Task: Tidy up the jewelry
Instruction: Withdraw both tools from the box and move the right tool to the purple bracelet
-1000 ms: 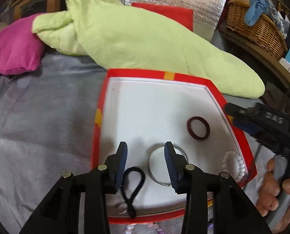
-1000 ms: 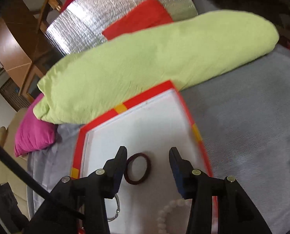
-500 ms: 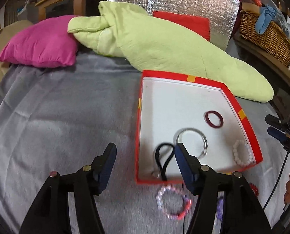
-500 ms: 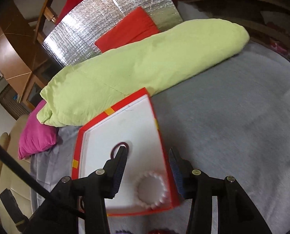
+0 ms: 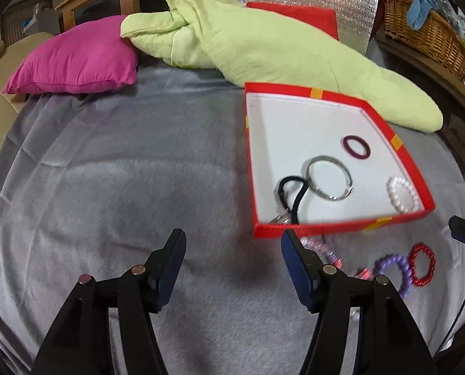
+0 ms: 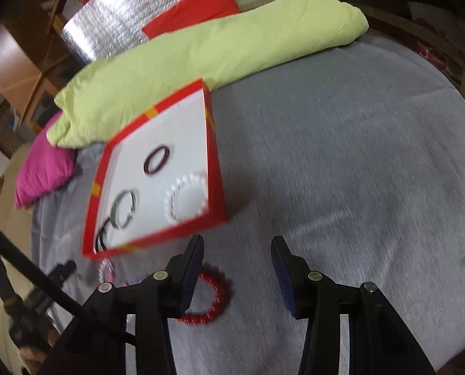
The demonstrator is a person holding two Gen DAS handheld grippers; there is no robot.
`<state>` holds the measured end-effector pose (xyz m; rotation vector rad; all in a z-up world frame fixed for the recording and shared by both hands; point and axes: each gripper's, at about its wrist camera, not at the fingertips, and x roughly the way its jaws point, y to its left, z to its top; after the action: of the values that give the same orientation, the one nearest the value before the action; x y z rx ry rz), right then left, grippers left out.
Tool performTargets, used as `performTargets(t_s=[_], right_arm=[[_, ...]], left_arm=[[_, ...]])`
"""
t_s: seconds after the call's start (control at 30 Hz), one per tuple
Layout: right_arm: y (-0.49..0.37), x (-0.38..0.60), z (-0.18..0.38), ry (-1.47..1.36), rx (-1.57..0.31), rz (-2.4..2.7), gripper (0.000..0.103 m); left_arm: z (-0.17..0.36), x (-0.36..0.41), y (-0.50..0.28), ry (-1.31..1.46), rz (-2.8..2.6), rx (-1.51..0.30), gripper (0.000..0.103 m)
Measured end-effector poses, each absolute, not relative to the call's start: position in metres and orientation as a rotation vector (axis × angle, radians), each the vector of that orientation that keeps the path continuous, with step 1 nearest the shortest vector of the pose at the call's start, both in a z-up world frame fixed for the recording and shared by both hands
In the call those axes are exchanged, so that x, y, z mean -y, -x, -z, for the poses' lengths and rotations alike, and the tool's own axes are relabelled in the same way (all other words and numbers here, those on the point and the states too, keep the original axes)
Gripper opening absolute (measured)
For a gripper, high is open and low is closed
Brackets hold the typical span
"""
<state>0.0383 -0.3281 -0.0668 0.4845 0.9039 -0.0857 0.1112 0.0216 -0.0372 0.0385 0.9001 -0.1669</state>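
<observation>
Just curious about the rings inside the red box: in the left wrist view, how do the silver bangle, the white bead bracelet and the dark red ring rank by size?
Largest to smallest, as they look:
1. silver bangle
2. white bead bracelet
3. dark red ring
The last two look close, and the ring lies farther from the camera, so their order is unsure.

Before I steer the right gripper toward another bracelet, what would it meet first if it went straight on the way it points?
Probably bare grey blanket. The open right gripper holds nothing; the red beaded bracelet lies beside its left finger, and the red-rimmed white box sits off to the left. Depth is unclear.
</observation>
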Motion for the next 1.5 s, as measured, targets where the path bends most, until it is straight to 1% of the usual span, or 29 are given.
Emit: performTargets(t_s=[0.37,0.5,0.67,0.73,0.87,0.9,1.1,1.27,1.5], right_arm=[[-0.056,0.304,0.079,-0.399,-0.991,0.045,0.049],[-0.057,0.299,0.078,-0.387,-0.992,0.017,0.049],[-0.055,0.291,0.073,-0.374,-0.975,-0.057,0.048],[-0.054,0.286,0.069,-0.361,-0.955,-0.097,0.040],[-0.054,0.275,0.067,-0.337,-0.936,-0.170,0.034],[-0.056,0.271,0.068,-0.334,-0.941,-0.192,0.030],[-0.063,0.255,0.078,-0.264,-0.991,-0.197,0.029],[-0.061,0.269,0.079,-0.317,-0.997,-0.197,0.029],[-0.062,0.254,0.077,-0.307,-0.993,-0.269,0.029]], left_arm=[[0.045,-0.024,-0.110,-0.058,0.183,-0.955,0.064],[0.046,-0.023,-0.110,-0.051,0.199,-0.963,0.064],[0.043,-0.010,-0.103,-0.111,0.249,-0.947,0.064],[0.042,-0.003,-0.099,-0.140,0.277,-0.943,0.064],[0.042,0.009,-0.094,-0.193,0.319,-0.936,0.064],[0.043,0.012,-0.094,-0.205,0.324,-0.938,0.064],[0.047,0.017,-0.092,-0.238,0.332,-0.951,0.064],[0.047,0.019,-0.085,-0.250,0.371,-0.949,0.064],[0.049,0.032,-0.075,-0.298,0.430,-0.955,0.064]])
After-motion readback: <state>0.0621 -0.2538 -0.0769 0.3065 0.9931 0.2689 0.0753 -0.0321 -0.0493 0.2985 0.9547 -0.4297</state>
